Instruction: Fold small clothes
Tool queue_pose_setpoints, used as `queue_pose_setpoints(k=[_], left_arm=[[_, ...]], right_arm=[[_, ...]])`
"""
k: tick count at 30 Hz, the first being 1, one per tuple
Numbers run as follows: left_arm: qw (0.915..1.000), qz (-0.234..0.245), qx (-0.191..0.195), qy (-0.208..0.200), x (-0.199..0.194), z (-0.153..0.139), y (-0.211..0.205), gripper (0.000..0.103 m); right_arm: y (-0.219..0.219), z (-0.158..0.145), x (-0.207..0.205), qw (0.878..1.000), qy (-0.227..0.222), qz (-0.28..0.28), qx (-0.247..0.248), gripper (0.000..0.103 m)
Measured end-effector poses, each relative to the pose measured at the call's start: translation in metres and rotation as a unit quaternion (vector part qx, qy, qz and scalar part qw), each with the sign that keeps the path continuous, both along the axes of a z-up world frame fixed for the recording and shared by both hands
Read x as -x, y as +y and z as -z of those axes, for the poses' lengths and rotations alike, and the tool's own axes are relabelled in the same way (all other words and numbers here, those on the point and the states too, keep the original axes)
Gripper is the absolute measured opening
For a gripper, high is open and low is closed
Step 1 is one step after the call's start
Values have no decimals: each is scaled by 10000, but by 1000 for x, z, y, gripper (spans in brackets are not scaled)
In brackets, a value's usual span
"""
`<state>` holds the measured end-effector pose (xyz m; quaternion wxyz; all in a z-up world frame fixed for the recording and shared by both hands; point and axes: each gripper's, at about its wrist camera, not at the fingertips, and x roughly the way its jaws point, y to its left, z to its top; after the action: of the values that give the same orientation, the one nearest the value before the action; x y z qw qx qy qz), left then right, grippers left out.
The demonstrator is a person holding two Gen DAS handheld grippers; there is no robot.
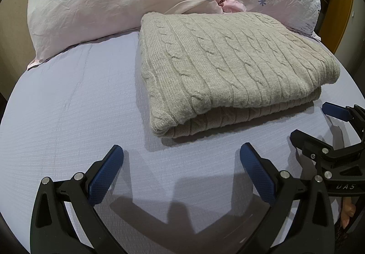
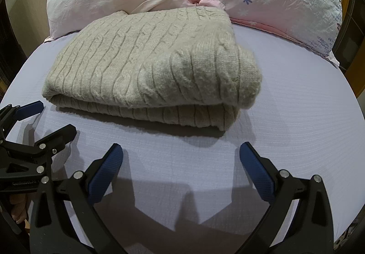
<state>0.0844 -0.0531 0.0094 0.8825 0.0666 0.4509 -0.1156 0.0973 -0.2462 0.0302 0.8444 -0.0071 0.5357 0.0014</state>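
Both grippers are spread wide and hold nothing. In the left wrist view the left gripper fills the bottom of the frame, with its 2 blue pads far apart over the pale lilac sheet. The right gripper shows at the lower right edge of that frame, also with its jaws apart, just beside the near right corner of the sweater but not touching it.

In the right wrist view the right gripper stands the same way at the bottom of the frame, and the left gripper enters from the lower left edge, spread too.

The beige cable-knit sweater lies folded into a thick rectangle in the centre and right of the left wrist frame, flat on the sheet. In the right wrist view the sweater sits in the centre and left, and its top layer bulges a little over the lower layer at the right corner.

Behind it, along the top of both frames, lie 2 pink pillows with flower prints; the far edge of the sweater touches them.
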Motion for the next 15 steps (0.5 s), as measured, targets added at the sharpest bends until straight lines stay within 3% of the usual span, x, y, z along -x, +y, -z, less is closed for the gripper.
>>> queue_pose_setpoints(k=[15], left_arm=[[10000, 0, -1, -1, 0, 0, 0, 102]], right_arm=[[0, 0, 0, 10000, -2, 0, -1, 101]])
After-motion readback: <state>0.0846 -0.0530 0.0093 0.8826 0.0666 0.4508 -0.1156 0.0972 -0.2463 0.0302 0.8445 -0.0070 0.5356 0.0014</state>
